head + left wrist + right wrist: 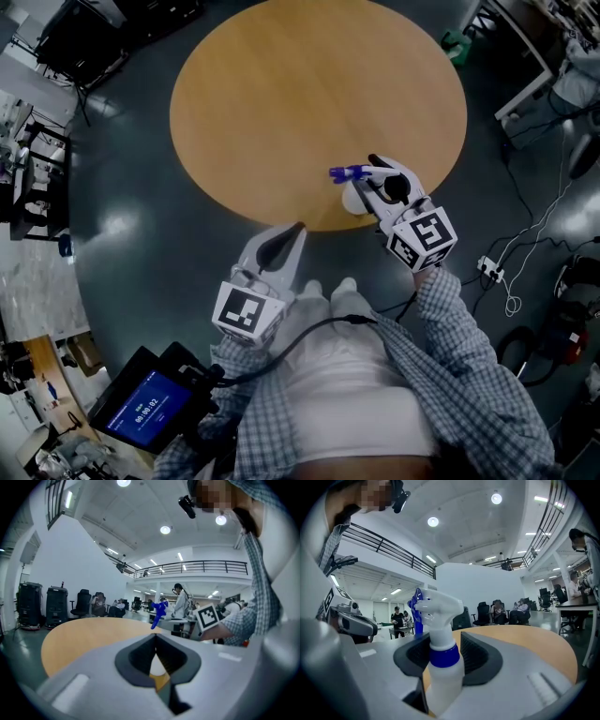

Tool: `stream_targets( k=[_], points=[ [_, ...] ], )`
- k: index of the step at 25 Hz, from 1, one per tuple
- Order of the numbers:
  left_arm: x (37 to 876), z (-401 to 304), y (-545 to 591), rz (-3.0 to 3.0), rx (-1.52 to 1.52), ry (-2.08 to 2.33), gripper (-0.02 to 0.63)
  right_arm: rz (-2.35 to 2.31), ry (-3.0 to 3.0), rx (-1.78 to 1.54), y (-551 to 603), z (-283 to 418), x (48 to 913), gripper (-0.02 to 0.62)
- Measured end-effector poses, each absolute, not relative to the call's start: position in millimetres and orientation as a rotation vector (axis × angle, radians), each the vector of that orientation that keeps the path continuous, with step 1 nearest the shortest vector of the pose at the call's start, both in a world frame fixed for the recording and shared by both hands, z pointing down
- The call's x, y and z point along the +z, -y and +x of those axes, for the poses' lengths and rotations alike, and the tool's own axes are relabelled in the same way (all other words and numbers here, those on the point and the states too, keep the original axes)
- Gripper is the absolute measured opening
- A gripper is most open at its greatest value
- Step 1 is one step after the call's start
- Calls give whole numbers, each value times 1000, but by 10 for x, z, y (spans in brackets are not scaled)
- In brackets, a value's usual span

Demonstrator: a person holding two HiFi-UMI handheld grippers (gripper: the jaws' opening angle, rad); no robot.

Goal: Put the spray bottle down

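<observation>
- Pinching the spray bottle [440,667] in the right gripper [373,183], with the fingers [480,656] clamped on the white body just under the blue collar.
- Holding it upright, long axis vertical, blue trigger sticking out sideways along the near rim of the surface [309,103], toward the left-hand side.
- Sits just inside that near rim in the head view. Can't tell if the base already touches the wood or hangs a bit above it.
- So basically straight down from the fingers to the surface. Looks like that's what the coming move turns on, then spreading the fingers and backing off over the near rim without knocking the neck.
- Parking the left gripper [292,236] just off the near rim of the surface, fingers pressed together at the tips with nothing between them. Well apart from the bottle, so clearly a right-hand job.
- Smooth white plastic for the body and spray head, with a shinier blue collar and trigger. Round body narrowing up into a slim neck, so probably a bit tippy if set down crooked.
- Round surface with a light wood finish, flat and matte, so should give the base a steady seat.
- Dark ribbed pads on the fingers, set in pale grey shells. Looks like decent bite on slick plastic.
</observation>
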State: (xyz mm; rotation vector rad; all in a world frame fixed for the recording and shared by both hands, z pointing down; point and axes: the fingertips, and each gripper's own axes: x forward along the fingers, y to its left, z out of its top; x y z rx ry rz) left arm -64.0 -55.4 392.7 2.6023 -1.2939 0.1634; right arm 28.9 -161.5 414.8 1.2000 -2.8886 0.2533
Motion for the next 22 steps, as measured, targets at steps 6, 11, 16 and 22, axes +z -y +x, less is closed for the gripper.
stream_targets(
  k=[6,11,16,22],
  points=[
    [3964,-639,540,2633,151,1279,-2,1172,2847,216,1619,289,4191,175],
    [3948,-619,553,2642,143,1275,-2,1126,2812,197,1570,310,4253,231],
    [3941,-605,556,2650,137,1265,-2,1117,2781,169,1457,365,4263,249],
    [3906,-569,574,2662,126,1254,0,1135,2714,146,1263,493,4267,267]
  ],
)
